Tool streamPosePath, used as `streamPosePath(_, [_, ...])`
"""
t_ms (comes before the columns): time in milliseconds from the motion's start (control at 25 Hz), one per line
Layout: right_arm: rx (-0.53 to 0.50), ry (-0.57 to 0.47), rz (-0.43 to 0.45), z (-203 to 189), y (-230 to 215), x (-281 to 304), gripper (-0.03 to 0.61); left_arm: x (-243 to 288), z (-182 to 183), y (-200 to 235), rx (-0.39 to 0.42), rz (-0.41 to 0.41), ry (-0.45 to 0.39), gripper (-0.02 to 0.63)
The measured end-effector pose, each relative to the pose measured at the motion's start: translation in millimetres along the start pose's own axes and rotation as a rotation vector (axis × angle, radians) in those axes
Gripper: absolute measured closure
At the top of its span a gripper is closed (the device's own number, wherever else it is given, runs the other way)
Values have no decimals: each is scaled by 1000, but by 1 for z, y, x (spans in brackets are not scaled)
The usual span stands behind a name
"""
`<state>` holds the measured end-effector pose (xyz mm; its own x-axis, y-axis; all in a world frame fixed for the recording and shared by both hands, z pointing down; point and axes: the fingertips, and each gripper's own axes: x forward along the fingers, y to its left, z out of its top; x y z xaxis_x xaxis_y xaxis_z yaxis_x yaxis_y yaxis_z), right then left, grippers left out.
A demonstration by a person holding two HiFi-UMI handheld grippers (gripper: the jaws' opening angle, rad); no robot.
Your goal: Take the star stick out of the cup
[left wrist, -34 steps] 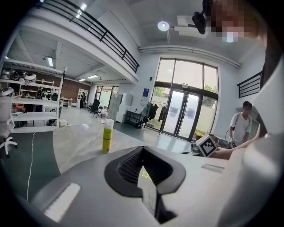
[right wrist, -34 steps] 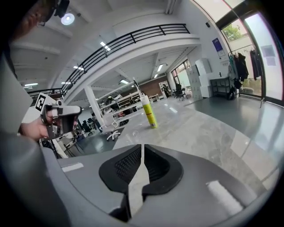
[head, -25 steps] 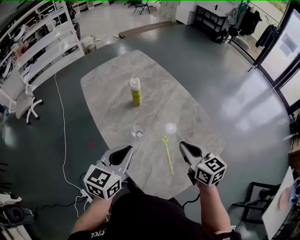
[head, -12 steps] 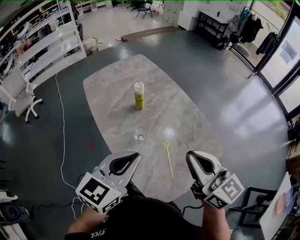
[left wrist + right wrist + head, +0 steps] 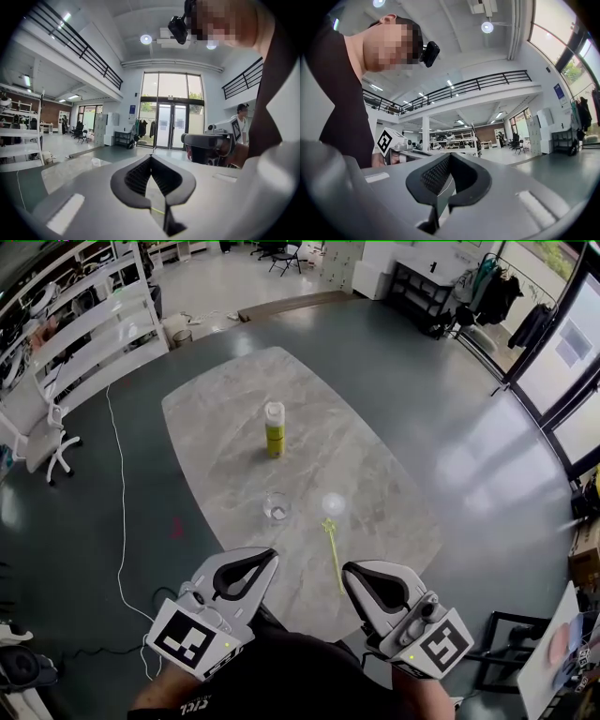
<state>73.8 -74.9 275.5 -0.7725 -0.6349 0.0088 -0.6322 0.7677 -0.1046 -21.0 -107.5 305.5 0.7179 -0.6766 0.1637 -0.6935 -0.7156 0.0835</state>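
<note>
The yellow-green star stick [image 5: 332,542] lies flat on the marble table [image 5: 225,409], star end pointing away from me. The clear cup [image 5: 277,509] stands upright just left of it, apart from it, with no stick in it. My left gripper [image 5: 270,556] is held above the table's near edge, shut and empty. My right gripper [image 5: 349,570] is level with it on the right, also shut with nothing in it. In the left gripper view the jaws [image 5: 151,157] meet at their tips. The right gripper view shows its jaws [image 5: 449,155] closed too.
A yellow-green bottle with a white cap [image 5: 274,427] stands in the middle of the table. White shelving [image 5: 84,324] and a white chair [image 5: 42,442] are at the left, and a white cable [image 5: 122,521] runs over the floor. A black stand [image 5: 511,643] is at the lower right.
Both grippers have come up off the table towards the head camera and now look larger. The right one has rolled. The star stick and the cup have stayed where they were.
</note>
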Motion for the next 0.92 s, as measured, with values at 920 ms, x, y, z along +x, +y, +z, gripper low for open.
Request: streamPosePath(920, [28, 36, -17, -18, -5, 2, 566, -2, -14, 12, -48, 20, 16, 612])
